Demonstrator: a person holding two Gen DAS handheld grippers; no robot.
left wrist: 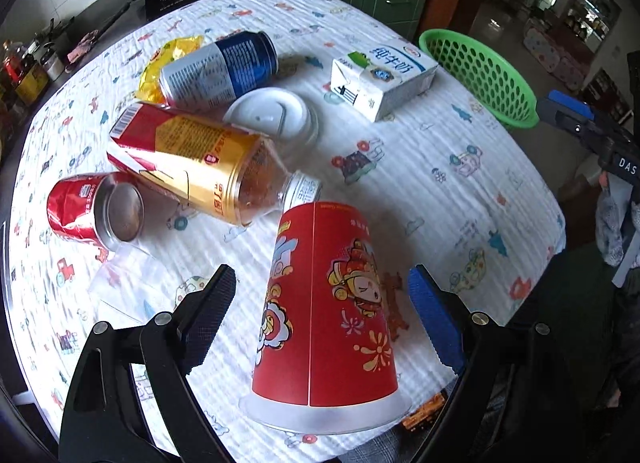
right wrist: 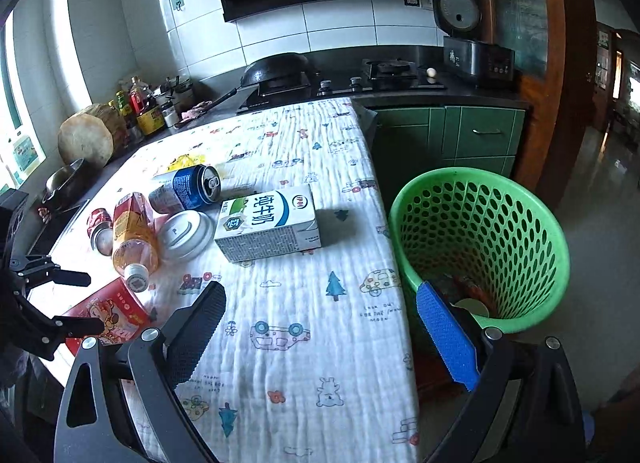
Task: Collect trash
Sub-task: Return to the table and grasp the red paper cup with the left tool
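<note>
A red paper cup (left wrist: pixel 324 303) lies on the patterned tablecloth (left wrist: pixel 440 183) with its wide rim toward me. My left gripper (left wrist: pixel 320 275) is open astride it, both pads clear of its sides. Beyond it lie an orange drink bottle (left wrist: pixel 208 167), a crushed red can (left wrist: pixel 92 211), a blue can (left wrist: pixel 224 67), a white lid (left wrist: pixel 272 111), a yellow wrapper (left wrist: pixel 168 59) and a milk carton (left wrist: pixel 384 77). My right gripper (right wrist: pixel 320 291) stands open and empty over the table's right edge, beside the green basket (right wrist: pixel 500 223), which holds some trash at its bottom.
The basket stands on the floor just off the table's right side. A clear plastic bag (left wrist: pixel 120 283) lies left of the cup. Behind the table runs a dark counter with a wok (right wrist: pixel 276 67), a stove, bottles (right wrist: pixel 140 107) and a rice cooker (right wrist: pixel 472 47).
</note>
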